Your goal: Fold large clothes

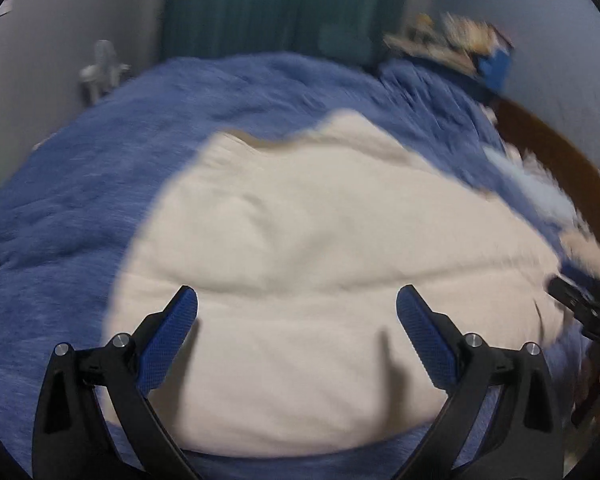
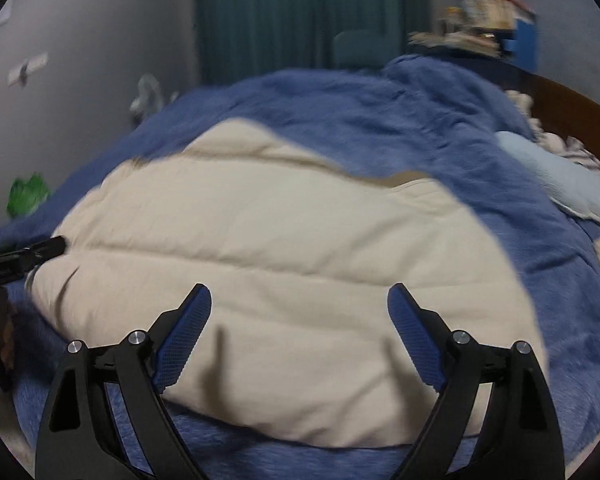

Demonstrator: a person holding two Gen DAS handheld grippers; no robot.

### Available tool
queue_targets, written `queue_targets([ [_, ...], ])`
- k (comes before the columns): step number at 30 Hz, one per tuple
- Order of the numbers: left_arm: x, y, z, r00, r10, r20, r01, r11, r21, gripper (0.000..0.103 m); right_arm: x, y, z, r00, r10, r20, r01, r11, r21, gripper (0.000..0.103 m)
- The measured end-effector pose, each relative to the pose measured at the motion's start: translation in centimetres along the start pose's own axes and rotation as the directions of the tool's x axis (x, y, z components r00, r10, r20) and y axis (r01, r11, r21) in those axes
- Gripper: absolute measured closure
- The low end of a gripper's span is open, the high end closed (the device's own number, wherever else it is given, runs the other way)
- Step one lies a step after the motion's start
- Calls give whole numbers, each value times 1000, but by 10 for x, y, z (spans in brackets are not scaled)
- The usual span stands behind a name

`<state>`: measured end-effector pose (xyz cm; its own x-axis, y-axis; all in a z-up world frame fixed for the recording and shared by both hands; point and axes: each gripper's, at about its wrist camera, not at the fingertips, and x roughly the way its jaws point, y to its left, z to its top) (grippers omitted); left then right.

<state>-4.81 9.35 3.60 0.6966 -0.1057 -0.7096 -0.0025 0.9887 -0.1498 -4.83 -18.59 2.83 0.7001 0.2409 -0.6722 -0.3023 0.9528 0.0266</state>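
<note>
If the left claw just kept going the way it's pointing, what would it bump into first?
Most likely the cream garment spread on the blue blanket. The left claw stands open and empty above it, angled down at its middle; depth is uncertain.

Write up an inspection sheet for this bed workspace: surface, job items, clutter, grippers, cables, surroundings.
Surface: blue blanket covering the bed, rumpled toward the far right.
Job's things: cream padded garment lying on the blanket, folded into a compact block; it looks quilted, with stitched seams across it.
Clutter: pale blue cloth and a crumpled light fabric at the right edge; stack of books or boxes at the far end, blurred.
Grippers: left gripper open, empty, above the garment's near part; right gripper open, empty, likewise.
Cables: nothing seen.
Surroundings: teal curtain, grey walls, brown wooden bed frame, green object on the left, pictures blurred.
</note>
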Motion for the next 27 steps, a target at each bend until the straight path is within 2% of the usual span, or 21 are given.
queue_targets([
  [4, 29, -29, 6, 995, 28, -94, -19, 995, 93, 7, 30, 12, 12, 995, -26, -98, 22, 999, -43, 14],
  [7, 46, -28, 26, 991, 30, -130, -20, 997, 74, 7, 50, 10, 25, 987, -18, -157, 16, 1000, -12, 7],
  [13, 93, -24, 70, 982, 70, -177, -49, 991, 124, 7, 92, 13, 62, 976, -37, -215, 29, 999, -40, 7],
  [17, 116, -19, 89, 975, 76, -207, -48, 990, 135, 6, 125, 13, 85, 965, -34, -260, 21, 998, -52, 6],
  [22, 147, -4, 111, 970, 54, -236, -31, 994, 102, 6, 157, 15, 108, 959, -24, -282, 0, 996, -84, 6],
  [27, 167, 8, 120, 969, 31, -247, -17, 998, 59, 6, 180, 2, 123, 964, 16, -266, -27, 999, -38, 7],
])
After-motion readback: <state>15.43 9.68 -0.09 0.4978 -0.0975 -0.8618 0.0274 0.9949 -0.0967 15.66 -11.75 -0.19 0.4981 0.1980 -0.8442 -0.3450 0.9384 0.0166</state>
